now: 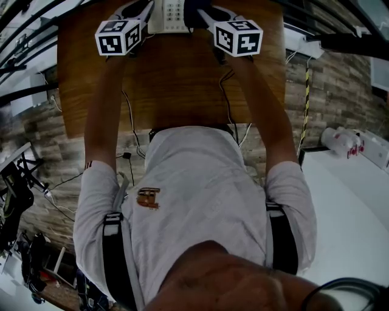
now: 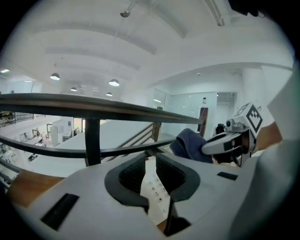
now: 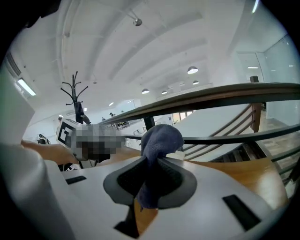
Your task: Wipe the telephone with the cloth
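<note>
The white telephone [image 1: 169, 15] lies at the far edge of the wooden table [image 1: 182, 85], between my two grippers. My left gripper [image 2: 151, 161] holds it by the side: the keypad part of the telephone [image 2: 153, 187] fills the gap between the dark pads. My right gripper [image 3: 152, 164] is shut on a dark blue cloth [image 3: 158, 138], which bulges out above the jaws. From the left gripper view the cloth [image 2: 190, 145] hangs just right of the telephone. In the head view only the marker cubes and the backs of both grippers show; the jaw tips are cut off at the top.
Black cables [image 1: 226, 103] trail over the table toward the person's body. A dark railing [image 2: 93, 110] runs just beyond the table's far edge. A black coat stand [image 3: 77, 101] stands in the distance. White bundles [image 1: 346, 143] lie on the floor to the right.
</note>
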The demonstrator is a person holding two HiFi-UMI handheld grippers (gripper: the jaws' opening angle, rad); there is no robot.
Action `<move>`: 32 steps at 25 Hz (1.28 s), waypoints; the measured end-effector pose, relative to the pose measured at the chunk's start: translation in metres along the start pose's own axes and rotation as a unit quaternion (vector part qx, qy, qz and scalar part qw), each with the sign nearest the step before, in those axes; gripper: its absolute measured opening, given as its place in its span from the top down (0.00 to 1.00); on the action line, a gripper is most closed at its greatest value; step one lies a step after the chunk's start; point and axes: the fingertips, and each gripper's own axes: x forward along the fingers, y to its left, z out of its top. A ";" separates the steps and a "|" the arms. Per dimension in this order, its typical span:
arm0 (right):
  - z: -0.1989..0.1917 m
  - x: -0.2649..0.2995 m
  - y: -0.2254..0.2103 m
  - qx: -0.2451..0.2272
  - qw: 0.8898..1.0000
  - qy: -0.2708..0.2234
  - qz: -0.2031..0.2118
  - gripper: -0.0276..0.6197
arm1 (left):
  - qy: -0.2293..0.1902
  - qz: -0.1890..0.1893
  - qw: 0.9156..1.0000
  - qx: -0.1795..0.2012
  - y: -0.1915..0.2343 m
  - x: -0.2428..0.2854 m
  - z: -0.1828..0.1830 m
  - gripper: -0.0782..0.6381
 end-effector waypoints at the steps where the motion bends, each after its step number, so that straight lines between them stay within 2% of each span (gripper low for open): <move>1: 0.007 -0.005 0.005 -0.003 1.000 -0.011 0.005 0.84 | -0.017 -0.002 1.000 -0.001 -0.006 -0.007 0.010 0.78; 6: 0.040 -0.032 0.030 -0.022 0.997 -0.070 0.033 0.84 | -0.087 -0.016 0.996 -0.011 -0.032 -0.040 0.050 0.84; 14: 0.061 -0.080 0.072 -0.063 0.985 -0.138 0.078 0.84 | -0.150 -0.031 0.988 0.005 -0.076 -0.085 0.077 0.85; 18: 0.065 -0.101 0.080 -0.075 0.980 -0.165 0.085 0.84 | -0.172 -0.039 0.984 0.003 -0.094 -0.099 0.084 0.86; 24: 0.059 -0.125 0.086 -0.068 0.974 -0.194 0.097 0.84 | -0.202 -0.041 0.978 0.016 -0.118 -0.115 0.089 0.86; 32: 0.047 -0.150 0.106 -0.082 0.965 -0.224 0.109 0.84 | -0.208 -0.038 0.977 0.028 -0.142 -0.130 0.082 0.86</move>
